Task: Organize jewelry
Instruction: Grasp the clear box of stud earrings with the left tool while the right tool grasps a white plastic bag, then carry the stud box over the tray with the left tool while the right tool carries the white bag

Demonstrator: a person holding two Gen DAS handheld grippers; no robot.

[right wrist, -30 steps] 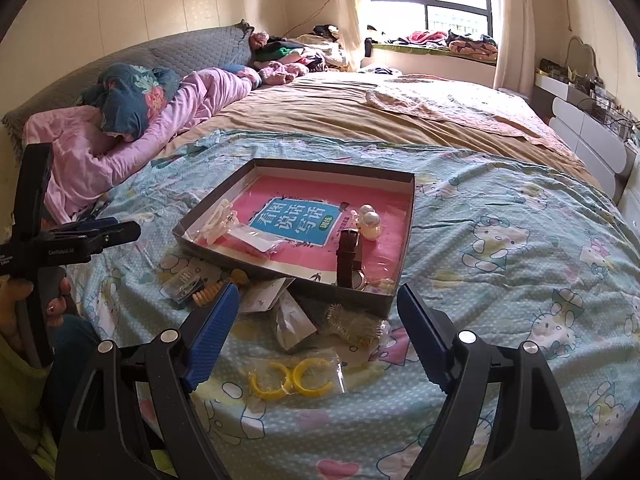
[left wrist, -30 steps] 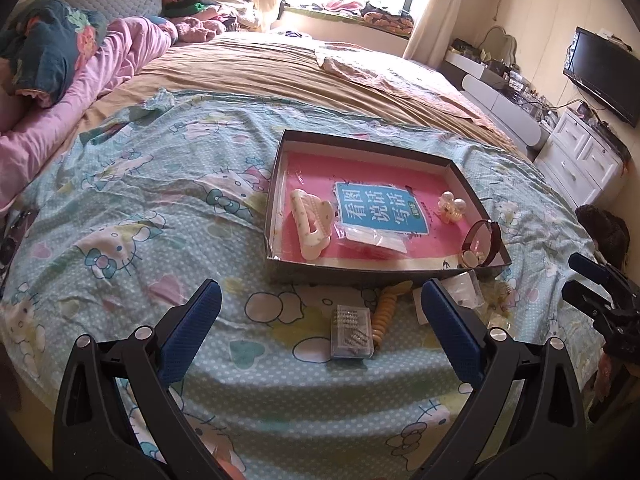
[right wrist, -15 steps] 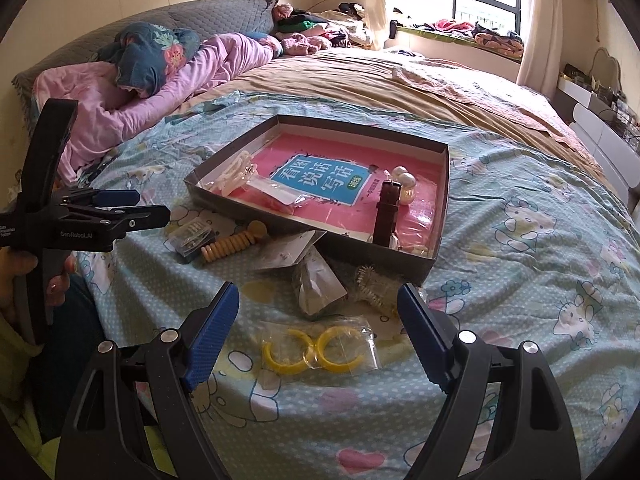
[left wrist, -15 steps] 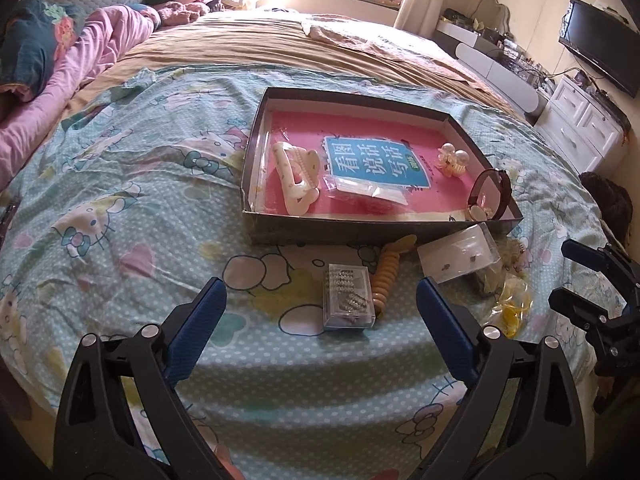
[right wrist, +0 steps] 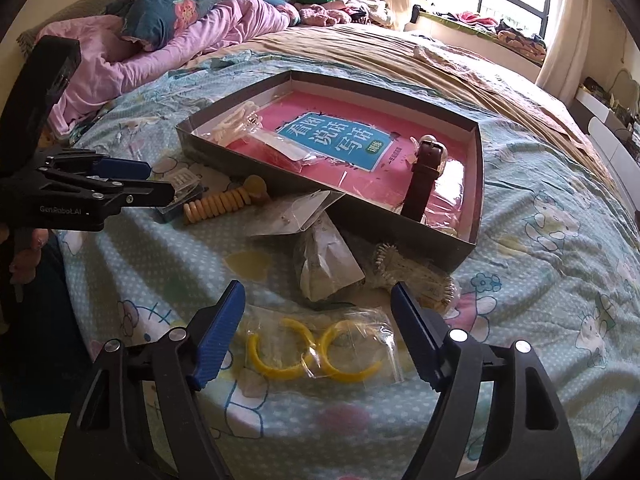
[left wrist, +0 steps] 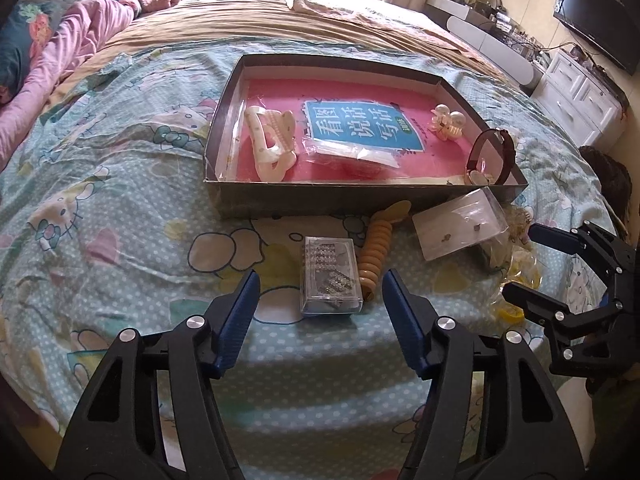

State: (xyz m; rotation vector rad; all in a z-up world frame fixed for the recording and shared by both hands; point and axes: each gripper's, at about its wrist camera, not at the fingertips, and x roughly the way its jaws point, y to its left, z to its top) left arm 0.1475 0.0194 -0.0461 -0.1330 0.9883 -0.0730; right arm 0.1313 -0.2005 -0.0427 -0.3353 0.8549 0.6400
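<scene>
Your left tool (left wrist: 320, 300) is closing, its blue pads still apart, with the clear plastic case of rhinestone pieces (left wrist: 330, 278) lying on the bed just ahead of its tips and not yet between them. Centre the case between the pads before you squeeze, and take it by its long sides so it cannot pivot.

Your right tool (right wrist: 316, 312) is narrowing too, nothing pressed; the clear bag of two yellow half-hoop earrings (right wrist: 316, 346) lies just beyond its tips. Pinch the film near the hoops, not a loose corner.

Both belong in the dark shallow cardboard tray (left wrist: 344, 200) farther ahead.

Count: one tray, holding one cream claw clip (left wrist: 272, 146), one pearl clip (left wrist: 448, 122), one brown-strapped watch (left wrist: 494, 158); outside it, one orange beaded coil (left wrist: 378, 246) and one earring card in a clear sleeve (left wrist: 460, 224).
</scene>
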